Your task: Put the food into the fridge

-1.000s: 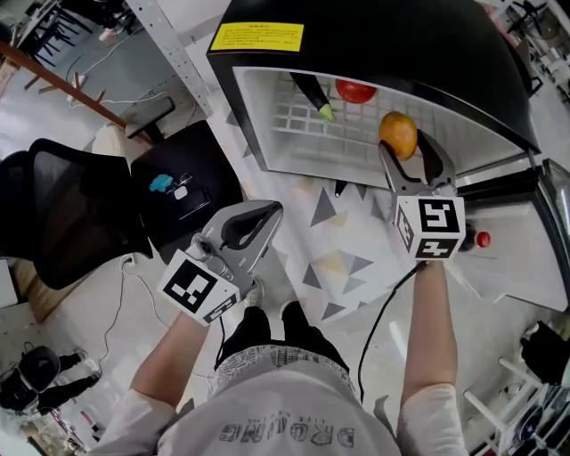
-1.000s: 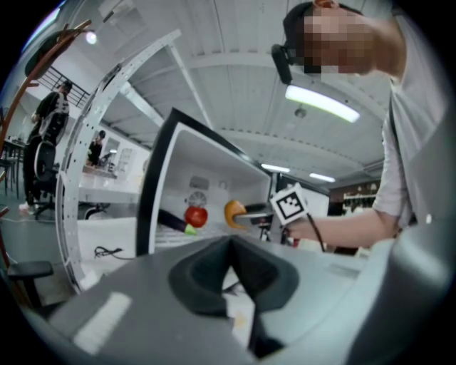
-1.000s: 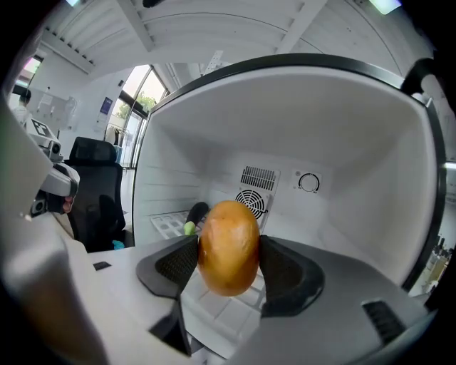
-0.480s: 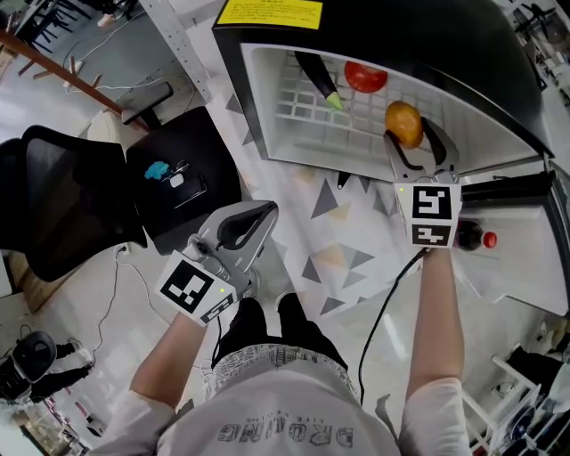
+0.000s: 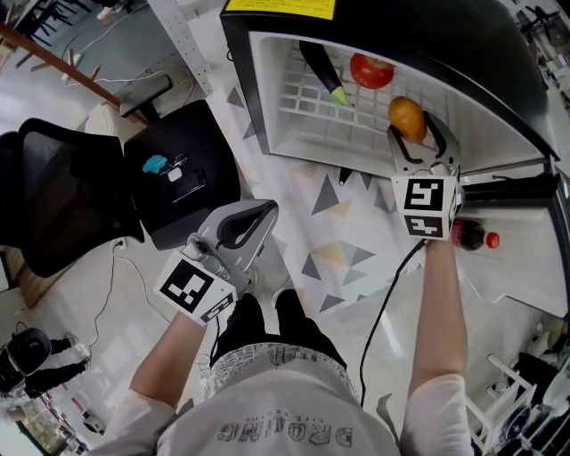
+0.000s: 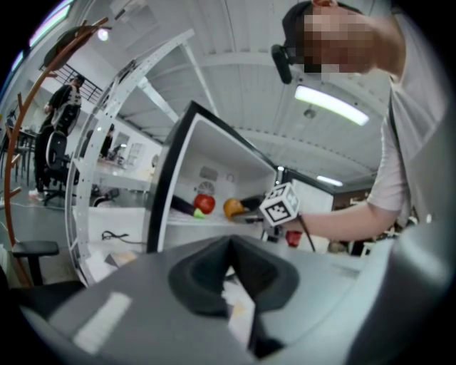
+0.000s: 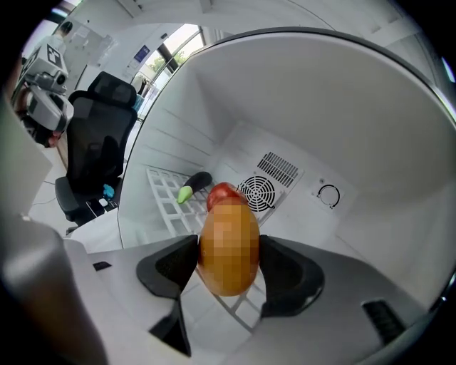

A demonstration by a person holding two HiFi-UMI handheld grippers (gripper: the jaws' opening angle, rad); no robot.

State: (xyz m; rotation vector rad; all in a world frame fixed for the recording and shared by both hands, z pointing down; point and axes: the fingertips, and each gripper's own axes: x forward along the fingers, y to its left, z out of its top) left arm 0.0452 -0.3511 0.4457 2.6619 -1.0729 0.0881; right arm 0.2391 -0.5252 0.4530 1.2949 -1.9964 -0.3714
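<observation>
Right tongs (image 5: 415,132) clench our round orange fruit (image 5: 405,116); left tongs (image 6: 229,249) shut, empty. We have moved it deeper into the black fridge (image 5: 427,27).

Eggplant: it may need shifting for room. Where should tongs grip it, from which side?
Across the dark middle of the eggplant, coming through the fridge opening: it lies flat on the wire shelf, long and slim, green tip nearest the front.
</observation>
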